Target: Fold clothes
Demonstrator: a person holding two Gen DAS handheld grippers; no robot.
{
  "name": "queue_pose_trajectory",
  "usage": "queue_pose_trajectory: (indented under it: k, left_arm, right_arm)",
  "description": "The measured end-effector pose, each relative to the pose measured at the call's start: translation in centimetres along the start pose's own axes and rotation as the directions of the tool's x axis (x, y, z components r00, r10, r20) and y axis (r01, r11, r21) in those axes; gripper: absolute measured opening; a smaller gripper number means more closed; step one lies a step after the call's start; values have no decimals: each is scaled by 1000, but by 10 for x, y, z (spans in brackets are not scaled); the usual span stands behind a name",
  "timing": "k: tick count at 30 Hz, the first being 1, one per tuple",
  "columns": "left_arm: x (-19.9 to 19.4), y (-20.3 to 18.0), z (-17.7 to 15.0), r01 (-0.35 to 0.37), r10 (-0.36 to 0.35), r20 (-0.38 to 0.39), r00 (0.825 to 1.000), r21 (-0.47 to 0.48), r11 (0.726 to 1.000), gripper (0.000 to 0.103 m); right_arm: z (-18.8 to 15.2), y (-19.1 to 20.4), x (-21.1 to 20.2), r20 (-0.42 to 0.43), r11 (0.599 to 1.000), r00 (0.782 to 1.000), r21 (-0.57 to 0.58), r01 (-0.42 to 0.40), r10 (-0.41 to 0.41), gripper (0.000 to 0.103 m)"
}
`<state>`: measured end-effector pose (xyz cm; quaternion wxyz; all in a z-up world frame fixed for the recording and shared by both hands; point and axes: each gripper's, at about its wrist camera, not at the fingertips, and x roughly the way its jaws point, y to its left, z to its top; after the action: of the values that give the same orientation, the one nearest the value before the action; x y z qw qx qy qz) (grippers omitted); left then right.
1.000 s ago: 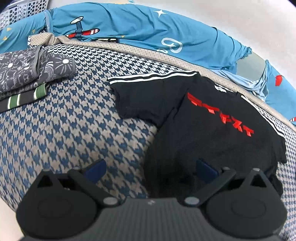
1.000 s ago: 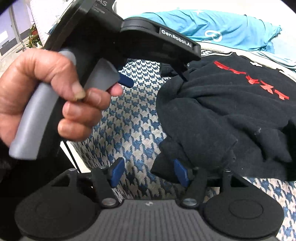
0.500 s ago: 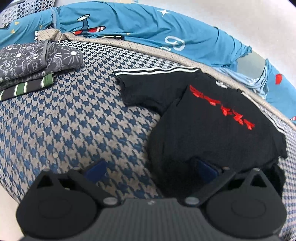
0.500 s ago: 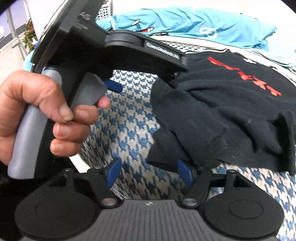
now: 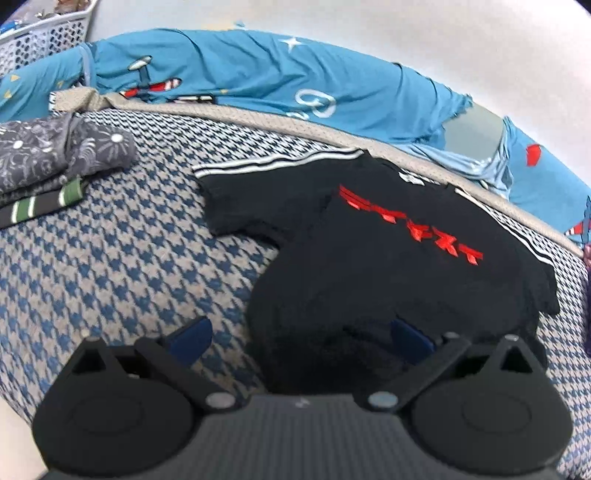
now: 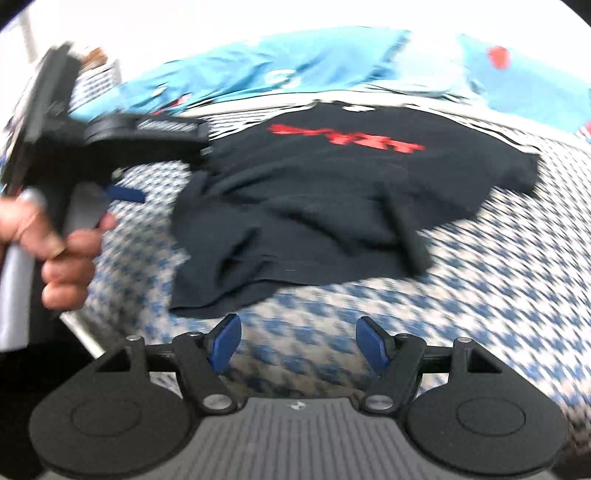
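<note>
**Squaring up the black shirt before the first fold**

Left wrist view first: my left gripper (image 5: pixel 299 338) sits at the bottom of the frame with its jaws spread wide, and the near hem of the black T-shirt (image 5: pixel 388 266) lies between the blue pads (image 5: pixel 192 336), which do not press on it. The shirt lies front up, right of centre on the houndstooth cover (image 5: pixel 129 258), its red lettering (image 5: pixel 410 225) slanting toward the right edge. One striped sleeve reaches left, still spread out. At upper left sits a pile of folded clothes (image 5: pixel 62 158); the blue patterned sheet (image 5: pixel 258 85) runs across the top, with a white basket (image 5: pixel 44 33) in the corner. Dark cloth swallows the right pad, so I cannot say whether it touches fabric.

Right wrist view: my right gripper (image 6: pixel 299 343) is released and empty over bare cover in the lower middle, just short of the shirt's hem. The left gripper, held in my left hand (image 6: pixel 55 251), shows at the left of the frame. Here the bottom of the shirt looks rumpled, with a ridge standing up toward the right. Everything is smeared by blur, so the folds are hard to read. To do this well, I judge each gripper should take a hem corner and draw it flat before folding.
</note>
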<state>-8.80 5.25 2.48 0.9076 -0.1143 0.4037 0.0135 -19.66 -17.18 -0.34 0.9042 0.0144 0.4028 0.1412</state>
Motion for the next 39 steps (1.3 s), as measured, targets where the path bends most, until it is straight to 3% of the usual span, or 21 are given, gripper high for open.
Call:
queue_pose_trajectory:
  k: [5,13,39]
  left_arm:
    - [2,-10,-2,3,-3,-3,1000,14,1000,103]
    - [3,-29,-5,19,-20,9,1000,62,998,103]
    - [13,-67,-11,42,-40,-17,999,129,991,103]
  right_arm:
    - [-9,-21,-8,-23,994,997,76,75,-73,69]
    - [-24,-30,-18,-61,989,995,117,91,-84,69]
    - [-39,-26,-52,-88,974,981,133,182,-171,69]
